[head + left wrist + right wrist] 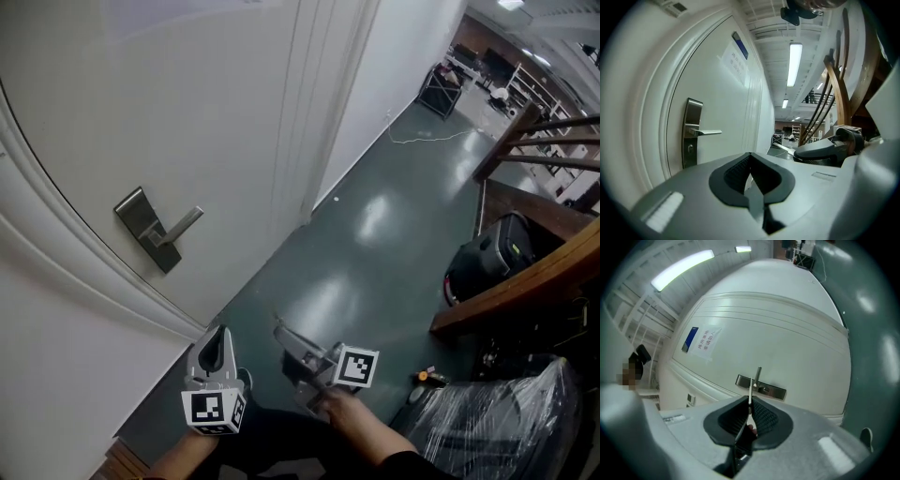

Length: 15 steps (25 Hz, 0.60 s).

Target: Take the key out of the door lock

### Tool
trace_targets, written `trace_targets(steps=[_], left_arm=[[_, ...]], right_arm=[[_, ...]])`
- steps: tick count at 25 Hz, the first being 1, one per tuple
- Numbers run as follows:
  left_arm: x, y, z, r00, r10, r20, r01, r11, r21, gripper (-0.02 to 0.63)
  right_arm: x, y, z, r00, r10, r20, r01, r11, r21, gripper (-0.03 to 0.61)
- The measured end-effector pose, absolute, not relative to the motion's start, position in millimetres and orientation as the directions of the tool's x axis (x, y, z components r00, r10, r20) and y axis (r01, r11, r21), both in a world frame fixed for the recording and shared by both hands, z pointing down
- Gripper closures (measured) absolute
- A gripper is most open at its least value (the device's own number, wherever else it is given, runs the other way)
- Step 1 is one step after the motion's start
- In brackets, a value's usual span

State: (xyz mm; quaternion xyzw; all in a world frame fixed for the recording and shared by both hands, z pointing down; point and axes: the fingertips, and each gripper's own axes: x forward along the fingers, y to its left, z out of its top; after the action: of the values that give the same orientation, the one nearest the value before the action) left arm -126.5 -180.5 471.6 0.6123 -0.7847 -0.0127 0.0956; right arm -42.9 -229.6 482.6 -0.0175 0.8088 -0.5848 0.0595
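Nearest the lens, the grey right gripper with dark ribbed pads was clamped on the thin silvery metal key. The key stood edge-on out of the jaw tips, in the air and well apart from the brushed-steel lock plate and its lever handle. Beside it the matching left gripper had its jaws together with nothing between them — both tools hung low over the glossy dark-green floor, near the foot of the white panelled door.
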Motion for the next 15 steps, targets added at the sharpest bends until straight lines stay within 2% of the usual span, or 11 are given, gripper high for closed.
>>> trace_targets(steps=[8, 15], left_arm=[[10, -134, 470, -0.275, -0.951, 0.141, -0.955, 0.287, 0.070, 0.595], [54, -88, 454, -0.363, -0.920, 0.151, -0.923, 0.377, 0.078, 0.595]], right_arm=[[85, -204, 491, -0.995, -0.099, 0.005, -0.051, 0.466, -0.883, 0.565], [129, -165, 475, -0.999, -0.052, -0.005, -0.020, 0.481, -0.877, 0.565]])
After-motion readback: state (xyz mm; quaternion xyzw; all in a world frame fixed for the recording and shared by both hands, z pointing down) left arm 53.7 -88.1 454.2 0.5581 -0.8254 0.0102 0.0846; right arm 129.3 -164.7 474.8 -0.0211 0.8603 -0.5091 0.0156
